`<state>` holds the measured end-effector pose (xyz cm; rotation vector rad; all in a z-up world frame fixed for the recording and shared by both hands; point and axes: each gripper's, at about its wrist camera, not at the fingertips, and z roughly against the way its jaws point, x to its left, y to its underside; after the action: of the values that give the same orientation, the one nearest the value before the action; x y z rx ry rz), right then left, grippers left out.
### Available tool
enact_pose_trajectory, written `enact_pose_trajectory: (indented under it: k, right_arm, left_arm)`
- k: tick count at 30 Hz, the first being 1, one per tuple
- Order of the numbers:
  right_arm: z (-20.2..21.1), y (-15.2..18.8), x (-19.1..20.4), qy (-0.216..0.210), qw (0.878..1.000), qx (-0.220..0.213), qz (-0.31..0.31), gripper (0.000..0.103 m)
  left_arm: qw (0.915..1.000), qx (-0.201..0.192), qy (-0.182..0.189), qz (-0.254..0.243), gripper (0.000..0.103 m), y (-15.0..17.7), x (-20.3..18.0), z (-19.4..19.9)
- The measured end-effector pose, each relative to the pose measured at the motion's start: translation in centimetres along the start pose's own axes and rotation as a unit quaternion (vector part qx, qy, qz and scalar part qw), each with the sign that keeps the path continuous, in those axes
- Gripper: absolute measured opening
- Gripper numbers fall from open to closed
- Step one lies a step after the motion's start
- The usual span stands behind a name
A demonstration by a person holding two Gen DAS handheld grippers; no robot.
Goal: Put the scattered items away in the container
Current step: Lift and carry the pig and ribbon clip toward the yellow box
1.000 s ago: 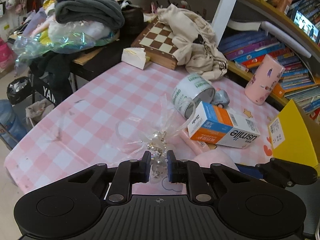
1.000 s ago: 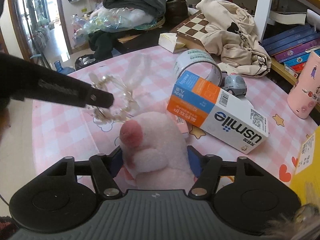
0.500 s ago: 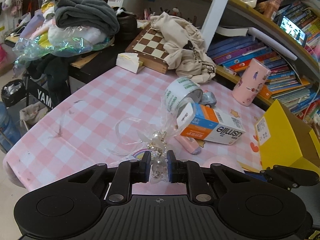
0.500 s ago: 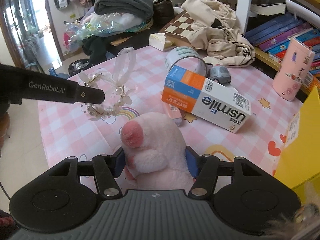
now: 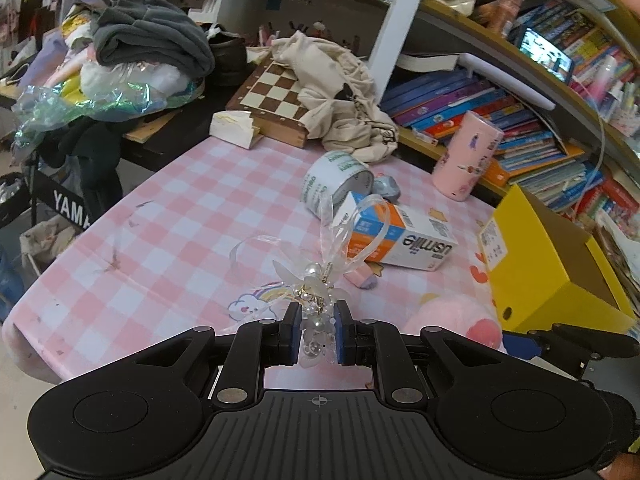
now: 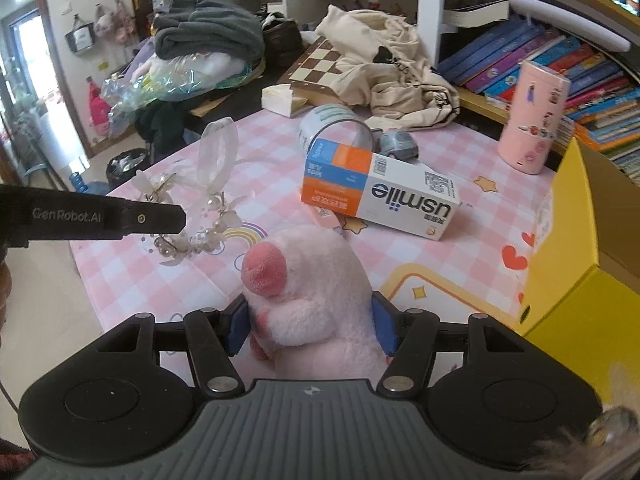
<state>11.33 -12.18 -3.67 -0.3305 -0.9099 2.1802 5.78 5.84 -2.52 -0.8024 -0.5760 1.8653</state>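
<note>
Left gripper [image 5: 317, 334]: we have it pinched down to a narrow gap on the pearl garland [image 5: 318, 312], whose beads are bunched between the blue pads while its clear ribbon loops stand up and forward off the table.

Right gripper [image 6: 310, 324]: ours is spread wide and clamped on both sides of the pink plush toy [image 6: 308, 280], snout up and to the left, body filling the gap between the pads.

Garland from the other side: in the right wrist view we see the garland [image 6: 192, 216] dangling off the tip of the left gripper, clear of the pink checked tablecloth [image 5: 180, 216].

Yellow box [image 6: 576, 248]: this we take for the container. It sits at the right edge of the table, open top up, just right of the plush toy and the right gripper.

Key relation: the box lies to the right of both tools, and the right gripper is nearer. The left one would have to cross over or behind the plush toy to reach the opening.

Box long axis: it runs away from us, so we judge there is room along it for two drops.

On the table, middle: toothbrush carton [image 5: 400, 236] on its side, with a small pink tube [image 5: 360, 278] just under its near edge.

Further back: tape roll [image 5: 334, 184], grey toy car [image 5: 386, 188] touching it, pink tumbler [image 5: 466, 156] upright near the shelf.
</note>
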Motion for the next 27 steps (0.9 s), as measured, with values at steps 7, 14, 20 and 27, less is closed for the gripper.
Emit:
enact_pose_trajectory:
  k: [7, 14, 20, 27]
  right_arm:
    - [1.8, 1.0, 1.3, 0.025, 0.999, -0.009, -0.017, 0.058]
    - [3.3, 1.9, 2.7, 0.047, 0.998, -0.019, -0.03, 0.058]
    - [4.5, 2.6, 3.9, 0.064, 0.997, -0.026, -0.037, 0.058]
    - [5.2, 3.1, 5.0, 0.074, 0.996, -0.031, -0.043, 0.058]
  left_arm:
    - [0.9995, -0.008, 0.025, -0.015, 0.015, 0.8, 0.4, 1.9]
    - [0.9983, -0.018, 0.044, -0.033, 0.015, 1.4, 0.5, 3.6]
    - [0.9975, -0.022, 0.054, -0.04, 0.015, 1.8, 1.0, 4.7]
    - [0.9963, -0.024, 0.064, -0.052, 0.015, 2.2, 1.4, 5.6]
